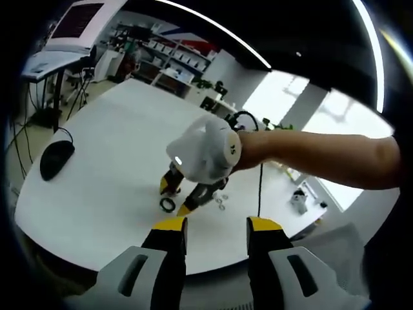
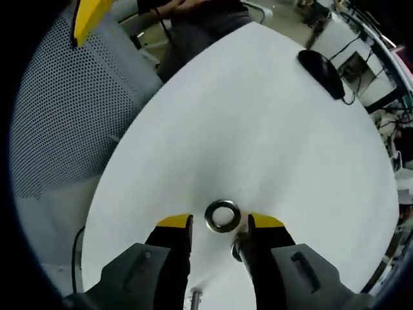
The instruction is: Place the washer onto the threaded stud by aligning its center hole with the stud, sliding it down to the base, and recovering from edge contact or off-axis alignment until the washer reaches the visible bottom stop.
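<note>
On a white tabletop [image 2: 271,110] in a cluttered workshop, a washer [image 2: 222,216] lies flat between your released right gripper [image 2: 220,223] tips. Close squarely on its rim before lifting. Your left gripper [image 1: 217,225] hovers released at the near edge.

Your right gripper [image 1: 184,196], in the left gripper view: its white housing hides most of both jaws; whether the yellow tips touch the table [image 1: 116,161] cannot be told; the dark ring [image 1: 168,204] beside them too small to identify; small pale rings [image 1: 222,201] near it likewise too small to count.

Right gripper view: a small metal piece [image 2: 237,248] against the inner face of your right jaw, partly hidden, shape unclear; a thin metal rod [image 2: 195,298] between the jaw bases, cut off by the lower edge; whether it carries threads cannot be told; the yellow object [image 2: 90,17] at upper left cut off by the rim.
</note>
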`<state>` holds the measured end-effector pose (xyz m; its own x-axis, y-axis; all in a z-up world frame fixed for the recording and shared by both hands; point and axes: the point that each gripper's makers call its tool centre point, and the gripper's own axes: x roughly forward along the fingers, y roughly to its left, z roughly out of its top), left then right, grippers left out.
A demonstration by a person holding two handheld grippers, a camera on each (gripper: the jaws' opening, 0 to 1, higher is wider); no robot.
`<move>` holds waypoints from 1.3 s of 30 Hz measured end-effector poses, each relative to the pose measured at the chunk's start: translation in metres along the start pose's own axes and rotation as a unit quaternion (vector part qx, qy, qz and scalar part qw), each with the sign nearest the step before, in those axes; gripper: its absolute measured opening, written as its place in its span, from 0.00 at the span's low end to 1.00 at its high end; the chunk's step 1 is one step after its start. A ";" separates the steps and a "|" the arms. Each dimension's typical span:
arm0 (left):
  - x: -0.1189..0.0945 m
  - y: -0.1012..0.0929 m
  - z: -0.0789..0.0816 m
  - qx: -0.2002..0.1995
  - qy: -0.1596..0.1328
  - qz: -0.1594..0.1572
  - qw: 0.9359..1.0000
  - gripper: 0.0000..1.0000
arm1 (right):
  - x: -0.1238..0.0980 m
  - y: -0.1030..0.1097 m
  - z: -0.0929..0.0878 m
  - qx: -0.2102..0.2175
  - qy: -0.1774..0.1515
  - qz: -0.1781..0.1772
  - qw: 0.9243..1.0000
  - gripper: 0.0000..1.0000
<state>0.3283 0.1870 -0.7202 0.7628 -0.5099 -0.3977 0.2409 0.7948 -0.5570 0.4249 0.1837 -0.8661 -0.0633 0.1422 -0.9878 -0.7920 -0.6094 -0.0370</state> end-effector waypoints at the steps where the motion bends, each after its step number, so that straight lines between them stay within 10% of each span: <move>1: 0.000 0.000 0.000 0.002 0.001 0.000 1.000 0.35 | 0.001 0.000 0.000 0.001 0.001 0.001 1.000 0.36; 39: 0.001 0.001 -0.001 -0.001 0.005 0.000 1.000 0.36 | -0.005 -0.005 0.004 0.077 -0.034 0.003 0.996 0.24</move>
<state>0.3284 0.1869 -0.7216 0.7568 -0.5130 -0.4050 0.2396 0.7943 -0.5583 0.4267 0.1891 -0.8599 -0.1055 0.1935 -0.9754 -0.8748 -0.4845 -0.0015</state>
